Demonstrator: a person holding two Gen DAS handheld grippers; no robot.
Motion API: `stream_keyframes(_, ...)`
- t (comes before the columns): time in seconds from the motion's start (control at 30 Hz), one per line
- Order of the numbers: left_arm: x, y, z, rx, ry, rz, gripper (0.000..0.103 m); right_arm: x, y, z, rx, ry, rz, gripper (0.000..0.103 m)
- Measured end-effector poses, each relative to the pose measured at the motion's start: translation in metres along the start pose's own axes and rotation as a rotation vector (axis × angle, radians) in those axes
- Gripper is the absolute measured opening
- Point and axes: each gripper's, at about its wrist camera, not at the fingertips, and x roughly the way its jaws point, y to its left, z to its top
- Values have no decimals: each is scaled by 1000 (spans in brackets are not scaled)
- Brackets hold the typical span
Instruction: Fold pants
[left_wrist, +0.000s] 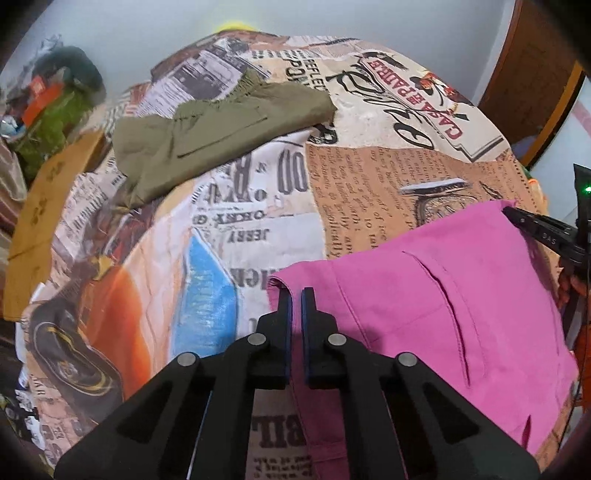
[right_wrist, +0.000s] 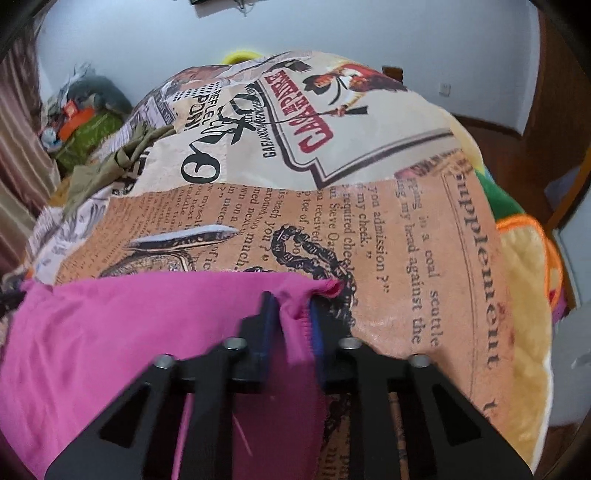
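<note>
Pink pants (left_wrist: 443, 295) lie spread on a bed cover printed like newspaper (left_wrist: 240, 221). My left gripper (left_wrist: 296, 306) is shut on their near left corner, with pink cloth pinched between the pads. At the far right corner of the cloth, my right gripper (left_wrist: 517, 218) shows as a black finger at the edge. In the right wrist view the right gripper (right_wrist: 293, 314) is shut on a bunched fold of the pink pants (right_wrist: 129, 332), close to their corner on the cover (right_wrist: 369, 221).
Folded olive pants (left_wrist: 221, 125) lie further back on the bed. A mustard cloth (left_wrist: 40, 206) hangs off the left edge, with a heap of clutter (left_wrist: 55, 103) behind it. A yellow-orange blanket (right_wrist: 528, 266) lies at the right and a wooden door (left_wrist: 532, 66) stands beyond.
</note>
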Motion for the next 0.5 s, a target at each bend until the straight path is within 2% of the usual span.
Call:
stream_keyframes(0.07,3,2,-1,4,15,45,5,2,0,0,-22,4,-19,7)
stream_keyframes(0.2,8,7,-4,-37,29,46,6,9,1,1,-58,15,-72,7)
stream_keyframes(0.33,6,4,-5,-12,30,61,6,11,8,4,-107,34,-118,7)
stream_keyframes(0.5,-11,10,-2,-11,32,21,7,-6,9,13,-89,57,-108,11)
